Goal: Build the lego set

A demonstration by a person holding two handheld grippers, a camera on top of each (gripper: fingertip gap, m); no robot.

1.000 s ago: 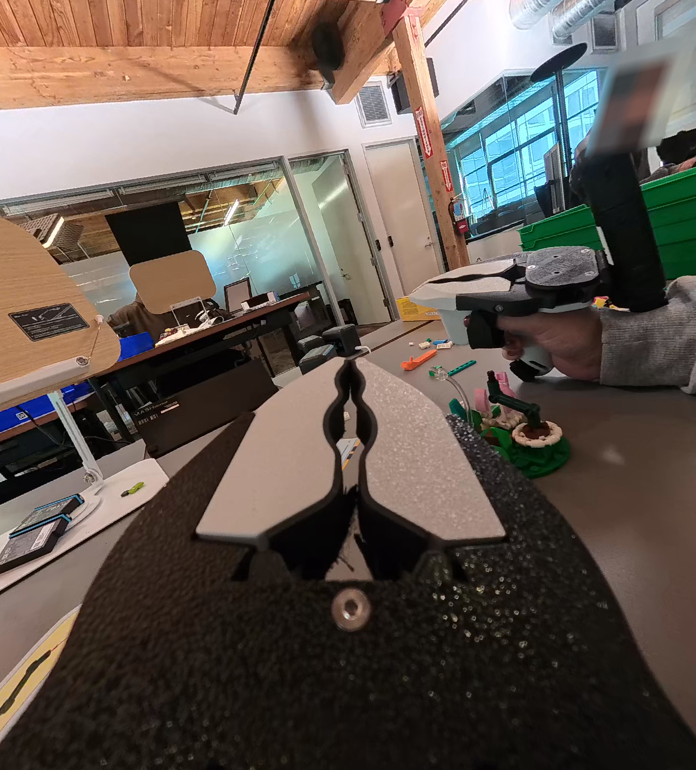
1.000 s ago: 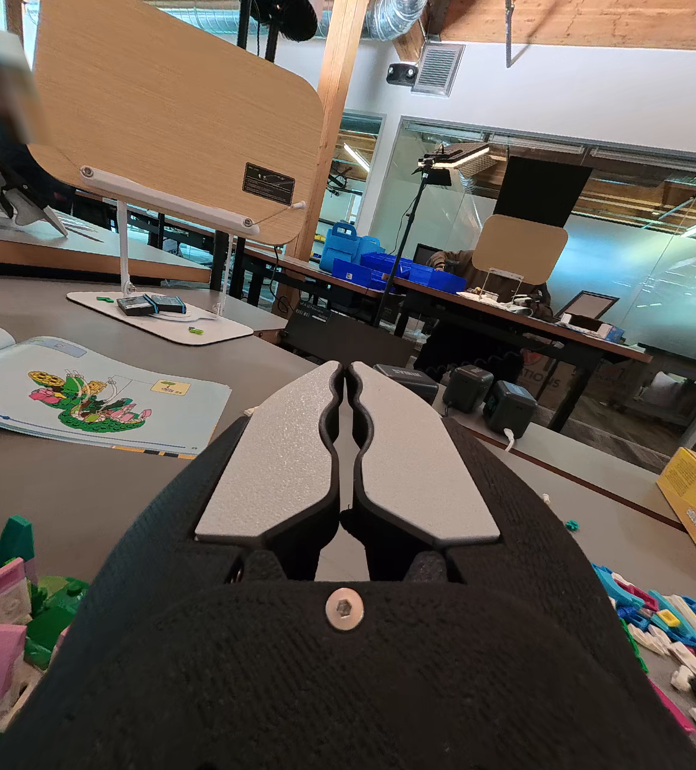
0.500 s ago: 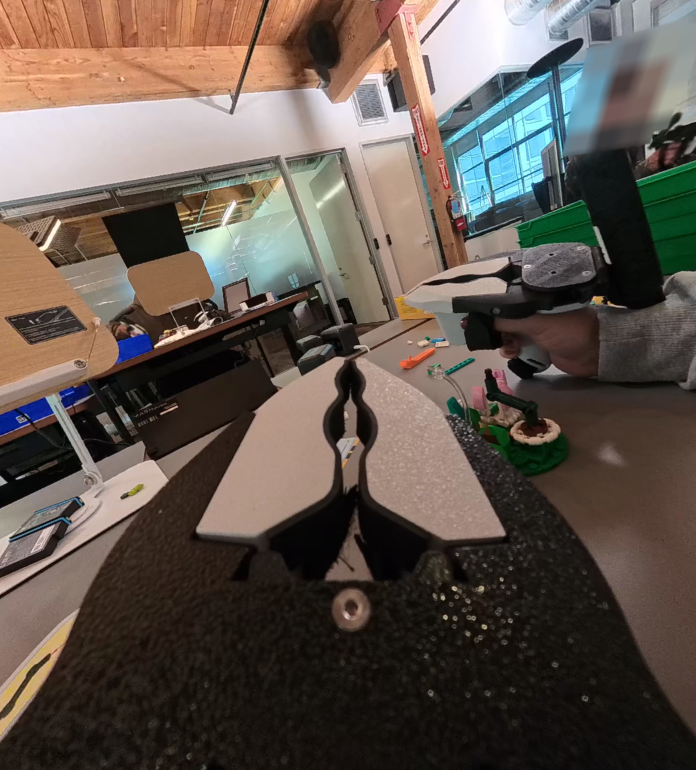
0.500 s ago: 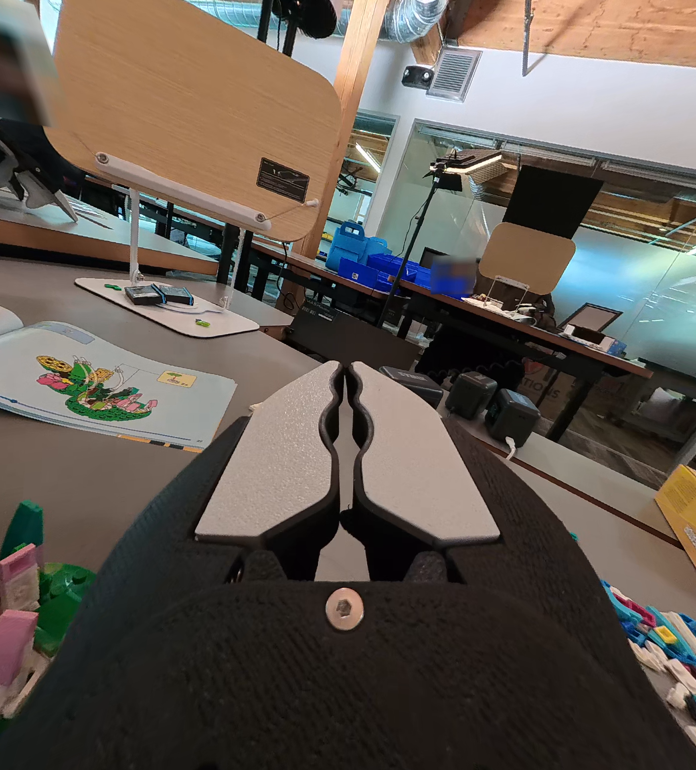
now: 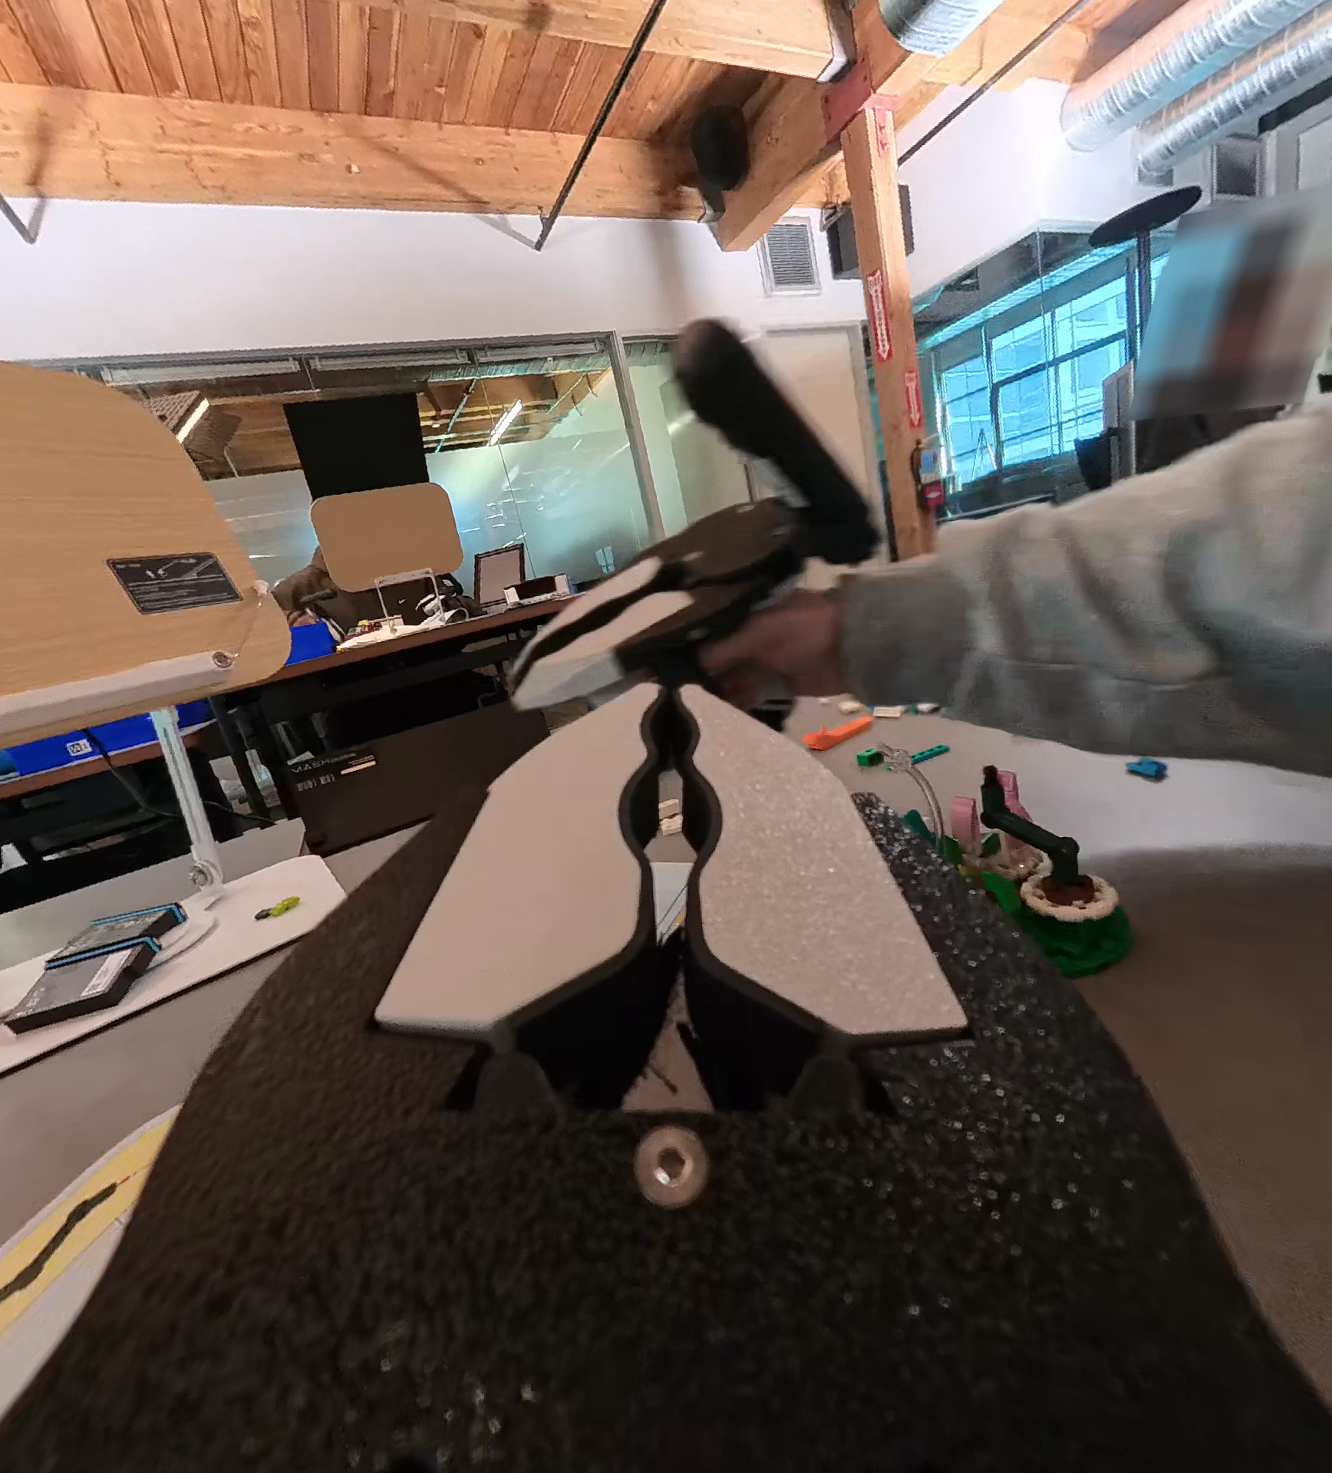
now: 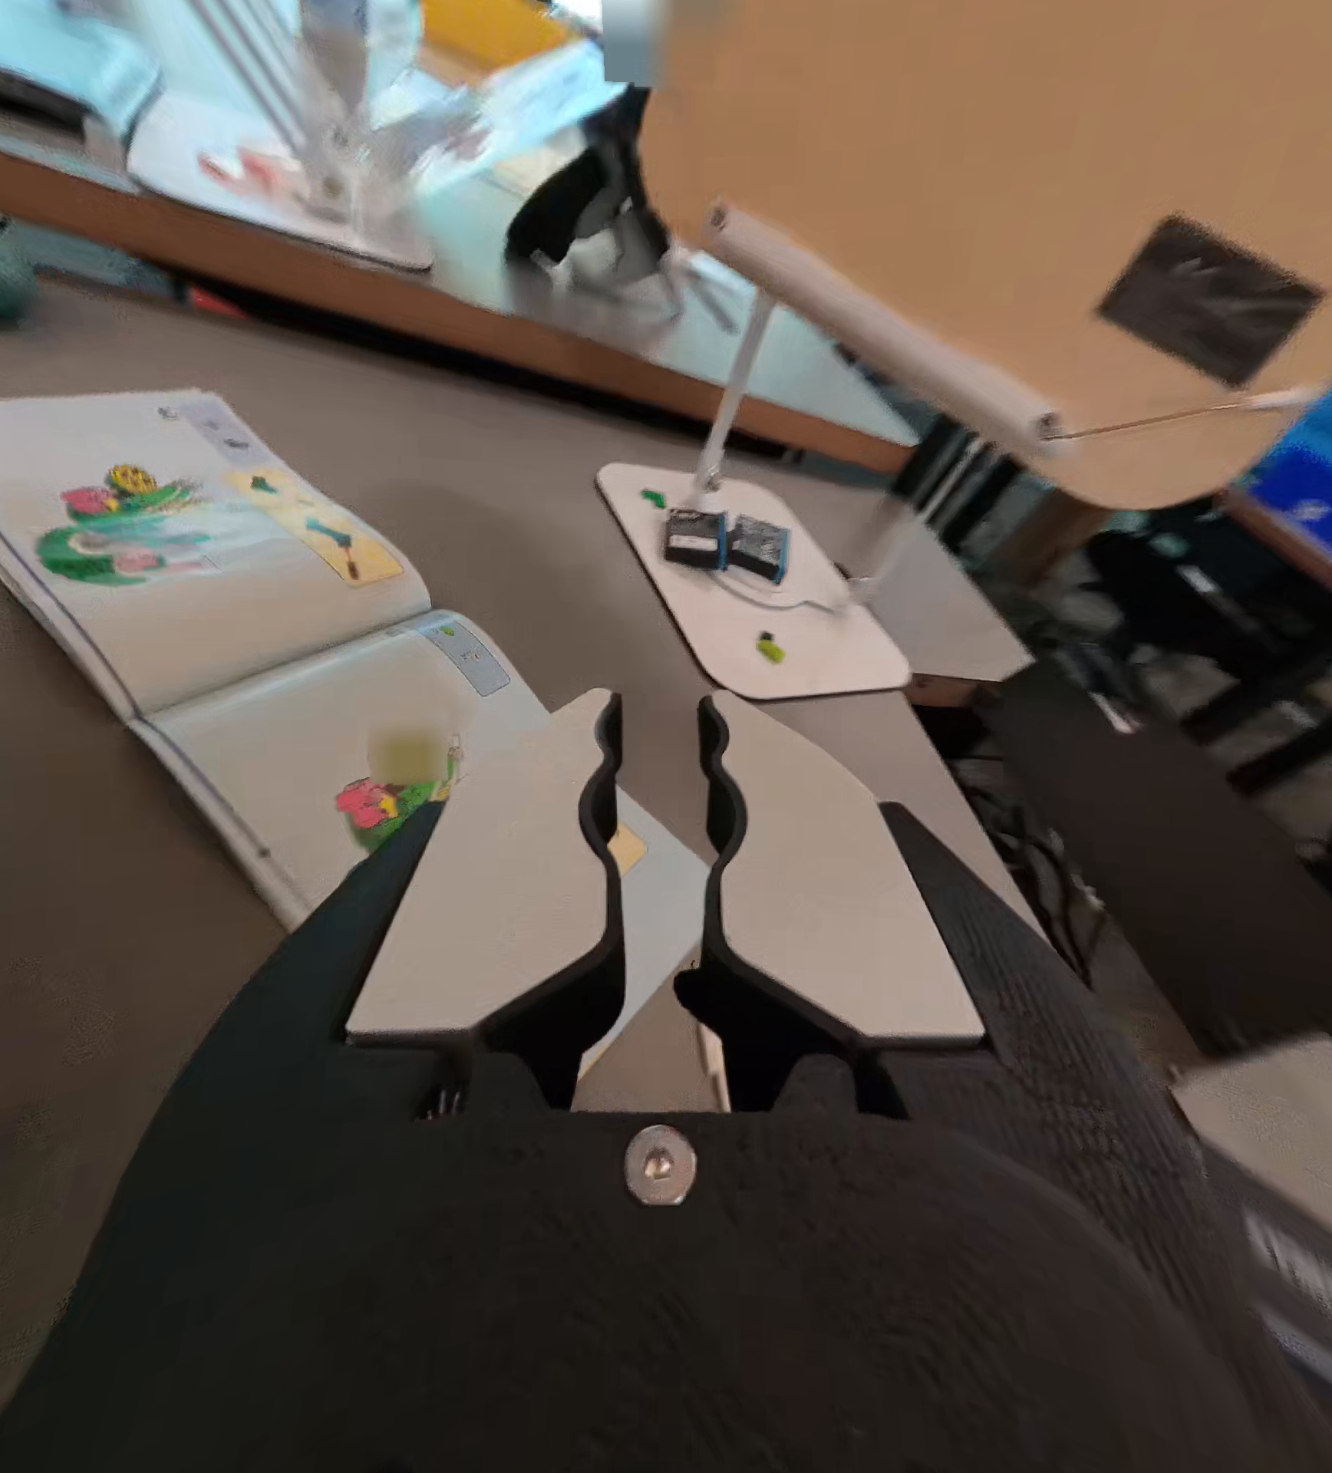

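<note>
My left gripper (image 5: 669, 701) is shut and empty, low over the grey table. To its right stands the partly built lego model (image 5: 1045, 893), green base with pink and white pieces. My right gripper (image 6: 659, 705) is open and empty, raised above the table and pointing down at the open instruction booklet (image 6: 192, 574). It also shows in the left wrist view (image 5: 591, 646), blurred, held by a hand in a grey sleeve (image 5: 1125, 614), above and beyond my left fingertips. Loose lego pieces (image 5: 870, 741) lie farther back.
A white lamp base (image 6: 758, 590) carries two small black boxes (image 6: 726, 538) and green bits; its wooden shade (image 6: 1045, 199) hangs overhead. It also shows at the left wrist view's left (image 5: 168, 940). The table's far edge lies just beyond the booklet. The grippers' ends are close to 15 cm from one another. To reach the partly built lego model (image 5: 1045, 893) in a straight line is about 15 cm for my left fingers, about 20 cm for my right.
My right gripper has lifted off the table, swung left across in front of my left gripper, tilted down towards the booklet, and opened. My left gripper has barely moved.
</note>
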